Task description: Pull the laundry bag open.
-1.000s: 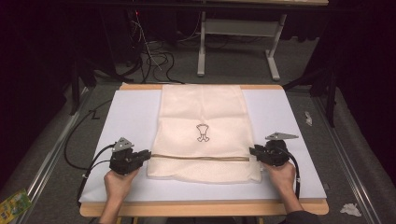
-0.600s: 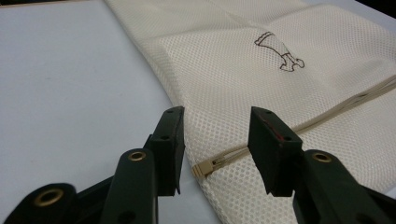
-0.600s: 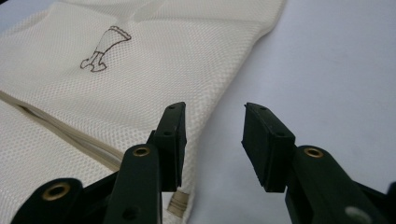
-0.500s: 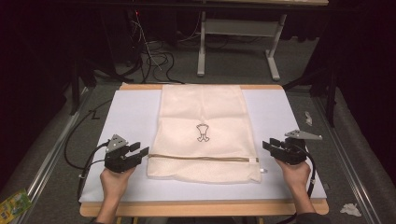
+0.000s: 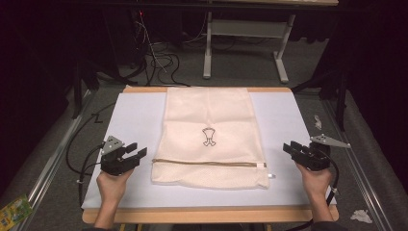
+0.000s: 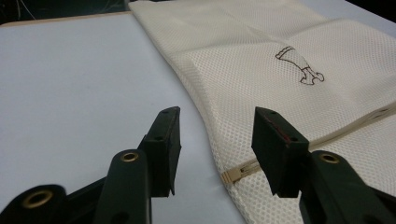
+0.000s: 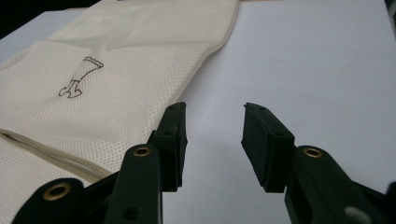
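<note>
A cream mesh bag (image 5: 209, 120) lies flat on the white mat, with a small dark drawing (image 5: 208, 137) at its middle and a zipper (image 5: 207, 163) running across near its front edge. My left gripper (image 5: 138, 150) rests just off the bag's left edge, open, its jaws having just been opening with nothing between them. In the left gripper view the gripper (image 6: 217, 126) frames the bag's edge (image 6: 261, 60) and the zipper end (image 6: 233, 175). My right gripper (image 5: 290, 147) is open and well clear of the bag's right side. Its jaws (image 7: 215, 121) have just been opening over bare mat, beside the bag (image 7: 116, 79).
The white mat (image 5: 134, 120) covers a wooden table (image 5: 207, 215). Black cables (image 5: 79, 149) trail off the left side. A metal table frame (image 5: 207, 48) and more cables stand on the floor behind. Crumpled paper (image 5: 361, 215) and a green packet (image 5: 14, 211) lie on the floor.
Both grippers were at the bag's side edges by the zipper; they have opened and let go. The right hand has drawn away to the right; the left barely shifted.
</note>
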The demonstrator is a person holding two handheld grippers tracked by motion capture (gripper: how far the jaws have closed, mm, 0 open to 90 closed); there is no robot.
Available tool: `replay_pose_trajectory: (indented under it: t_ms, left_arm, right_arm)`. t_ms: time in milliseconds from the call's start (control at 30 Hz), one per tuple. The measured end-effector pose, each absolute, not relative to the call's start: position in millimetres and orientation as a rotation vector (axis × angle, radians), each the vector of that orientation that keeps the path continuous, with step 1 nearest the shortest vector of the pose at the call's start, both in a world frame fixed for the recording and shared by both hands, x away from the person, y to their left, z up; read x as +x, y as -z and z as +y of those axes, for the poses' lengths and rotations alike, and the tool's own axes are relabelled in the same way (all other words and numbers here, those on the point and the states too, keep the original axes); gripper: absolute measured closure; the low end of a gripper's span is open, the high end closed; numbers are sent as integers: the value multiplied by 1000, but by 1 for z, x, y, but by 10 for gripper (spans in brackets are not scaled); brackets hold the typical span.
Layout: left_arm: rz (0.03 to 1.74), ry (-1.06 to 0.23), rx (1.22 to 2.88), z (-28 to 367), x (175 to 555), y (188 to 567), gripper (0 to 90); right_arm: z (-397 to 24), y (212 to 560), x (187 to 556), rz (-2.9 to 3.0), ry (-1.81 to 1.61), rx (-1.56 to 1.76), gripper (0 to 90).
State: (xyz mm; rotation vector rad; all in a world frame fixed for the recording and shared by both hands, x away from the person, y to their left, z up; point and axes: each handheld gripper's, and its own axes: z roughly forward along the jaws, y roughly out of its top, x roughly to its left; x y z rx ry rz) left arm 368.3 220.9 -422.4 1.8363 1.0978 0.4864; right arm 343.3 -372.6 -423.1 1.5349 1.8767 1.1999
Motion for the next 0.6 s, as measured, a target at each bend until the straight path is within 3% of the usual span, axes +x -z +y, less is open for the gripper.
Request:
replay_pose_trajectory:
  t_ms: [600]
  left_arm:
    - [1133, -514, 1782, 231, 372, 424, 519]
  right_arm:
    - [-397, 433, 333, 1771, -1246, 1587, 614]
